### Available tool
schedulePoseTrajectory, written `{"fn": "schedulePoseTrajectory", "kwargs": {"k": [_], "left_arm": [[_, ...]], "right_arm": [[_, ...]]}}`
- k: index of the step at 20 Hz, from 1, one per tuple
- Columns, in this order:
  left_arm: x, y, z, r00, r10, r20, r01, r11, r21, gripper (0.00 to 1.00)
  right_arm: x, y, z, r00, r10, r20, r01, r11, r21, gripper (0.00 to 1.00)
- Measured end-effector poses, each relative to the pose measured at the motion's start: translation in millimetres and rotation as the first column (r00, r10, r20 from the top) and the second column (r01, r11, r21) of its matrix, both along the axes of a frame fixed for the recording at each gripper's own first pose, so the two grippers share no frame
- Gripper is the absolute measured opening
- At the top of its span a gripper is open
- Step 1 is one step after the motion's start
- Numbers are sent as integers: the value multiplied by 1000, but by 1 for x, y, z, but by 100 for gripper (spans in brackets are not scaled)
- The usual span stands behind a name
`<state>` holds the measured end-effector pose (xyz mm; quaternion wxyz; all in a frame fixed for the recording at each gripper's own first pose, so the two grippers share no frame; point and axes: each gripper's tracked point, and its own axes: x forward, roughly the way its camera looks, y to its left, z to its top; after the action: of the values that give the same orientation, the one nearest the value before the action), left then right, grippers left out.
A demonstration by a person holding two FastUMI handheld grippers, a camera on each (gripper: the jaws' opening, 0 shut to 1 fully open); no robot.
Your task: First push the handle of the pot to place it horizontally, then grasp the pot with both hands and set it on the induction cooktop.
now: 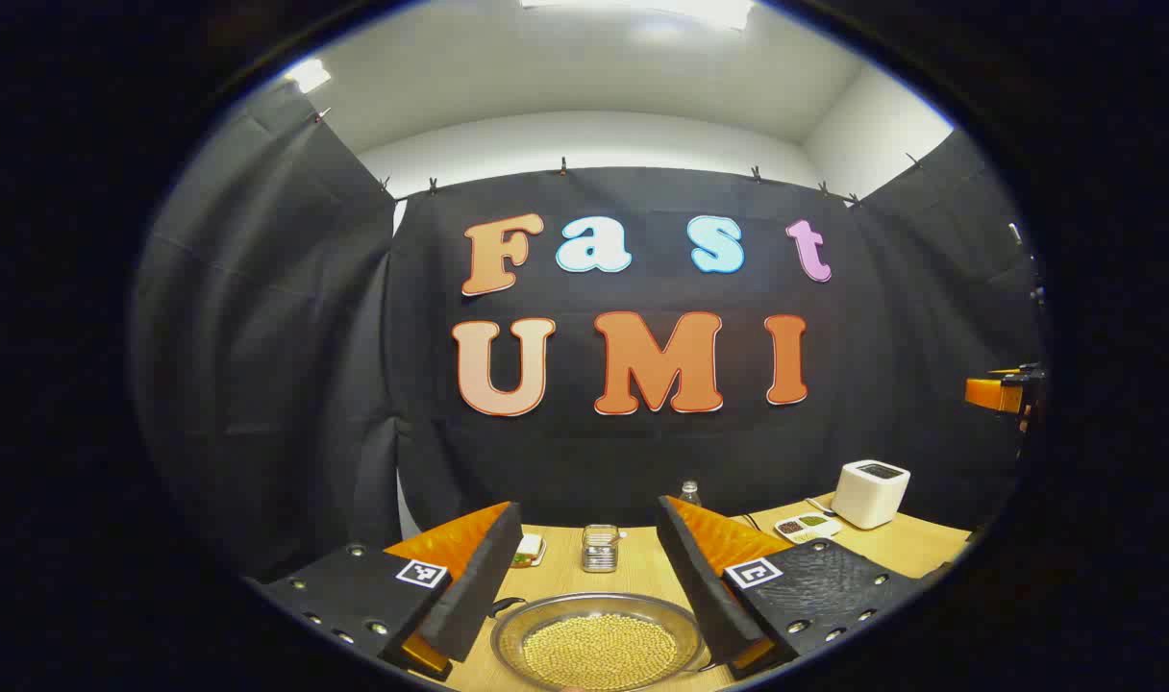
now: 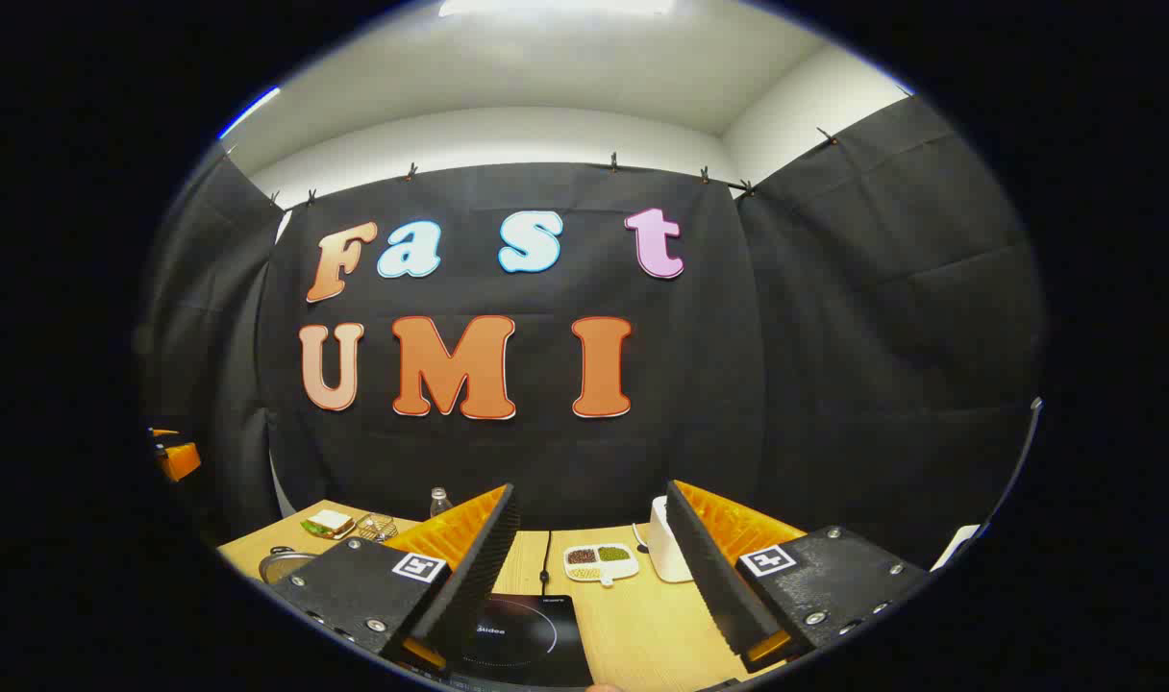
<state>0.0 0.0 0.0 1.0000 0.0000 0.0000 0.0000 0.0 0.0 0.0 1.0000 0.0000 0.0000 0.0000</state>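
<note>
A round metal pot (image 1: 599,615) full of small yellow beans sits on the wooden table, low between the fingers of my left gripper (image 1: 589,524). That gripper is open and hangs just above the pot without touching it. A thin dark handle (image 1: 504,605) curves out at the pot's left rim. In the right gripper view, the black induction cooktop (image 2: 527,630) lies flat on the table under my open right gripper (image 2: 592,500), which holds nothing. The pot's rim (image 2: 285,560) peeks out at the far left behind the left finger.
Behind the pot stand a glass jar (image 1: 599,548), a sandwich (image 1: 527,551) and a bottle (image 1: 689,493). A white appliance (image 1: 870,493) and a divided dish of beans (image 1: 808,526) sit at the right. A cable (image 2: 546,553) runs back from the cooktop. The other gripper (image 1: 1003,392) hovers at the right.
</note>
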Motion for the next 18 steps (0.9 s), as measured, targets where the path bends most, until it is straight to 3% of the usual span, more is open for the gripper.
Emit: {"fn": "schedulePoseTrajectory", "kwargs": {"k": [5, 6, 8, 11, 12, 13, 18], "left_arm": [[3, 2, -3, 1000, 8, -15, -8, 1000, -11, 91], [3, 4, -3, 1000, 11, -15, -11, 1000, -8, 91], [4, 4, -3, 1000, 12, -17, -12, 1000, -6, 91], [4, 2, 1, 1000, 13, -8, -13, 1000, -7, 89], [4, 0, 1, 1000, 8, -10, -8, 1000, -6, 91], [4, -1, 0, 1000, 4, -14, -4, 1000, -6, 89], [7, -3, -8, 999, -7, -40, 6, 1000, -17, 89]], "right_arm": [[1, 0, 4, 1000, 15, 1, -15, 1000, 6, 95], [2, -2, 4, 1000, 15, 3, -15, 1000, 7, 100], [2, -6, 3, 1000, 11, -2, -11, 1000, 18, 95], [5, -15, 4, 1000, -9, -4, 9, 999, 32, 95], [4, -17, 3, 1000, -11, -7, 11, 999, 36, 100], [5, -18, 4, 1000, -11, -9, 11, 999, 39, 95], [4, -24, 2, 1000, -7, -24, 8, 999, 40, 95]]}}
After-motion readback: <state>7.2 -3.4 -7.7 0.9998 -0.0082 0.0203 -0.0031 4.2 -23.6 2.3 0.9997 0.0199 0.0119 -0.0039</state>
